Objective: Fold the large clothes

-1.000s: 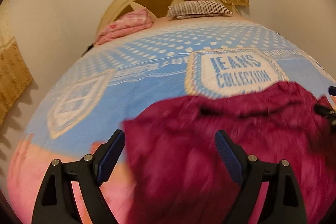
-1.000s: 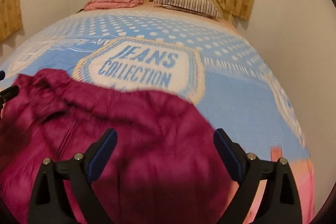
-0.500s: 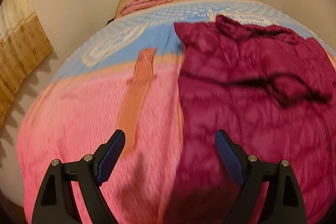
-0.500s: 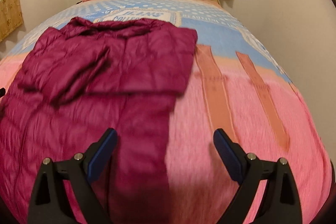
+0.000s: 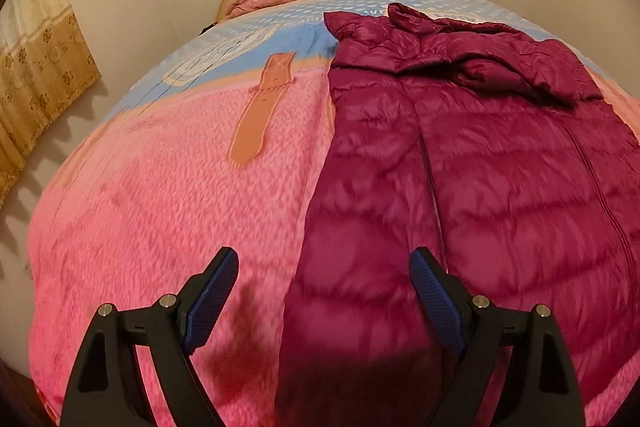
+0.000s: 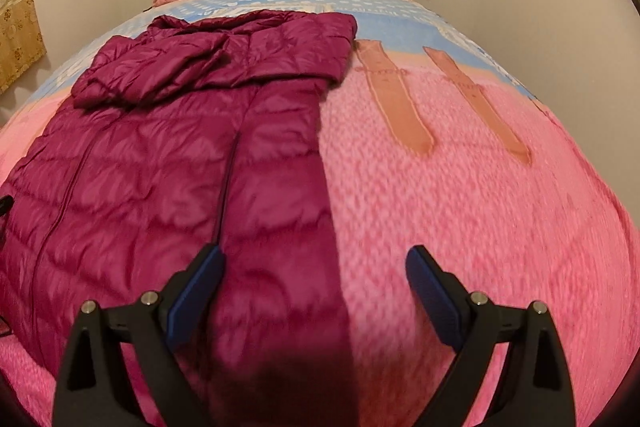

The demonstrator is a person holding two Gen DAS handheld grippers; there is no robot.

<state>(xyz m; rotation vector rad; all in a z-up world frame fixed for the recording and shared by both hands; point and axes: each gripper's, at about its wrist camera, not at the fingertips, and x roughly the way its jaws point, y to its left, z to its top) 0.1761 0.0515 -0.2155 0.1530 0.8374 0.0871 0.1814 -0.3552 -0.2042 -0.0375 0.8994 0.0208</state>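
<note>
Hovering over the bed [image 5: 160, 195], my left gripper [image 5: 324, 291] and right gripper [image 6: 312, 279] gape empty; I should pinch both hem corners of the jacket [image 5: 480, 163], probably evenly, before folding upward.

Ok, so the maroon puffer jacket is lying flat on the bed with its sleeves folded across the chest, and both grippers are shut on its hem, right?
Not quite. Neither gripper is shut: the left gripper and right gripper both hover open over the hem end, holding nothing, as each wrist view shows. The rest stands: the maroon puffer jacket lies flat on the bed, sleeves folded across the chest.
</note>
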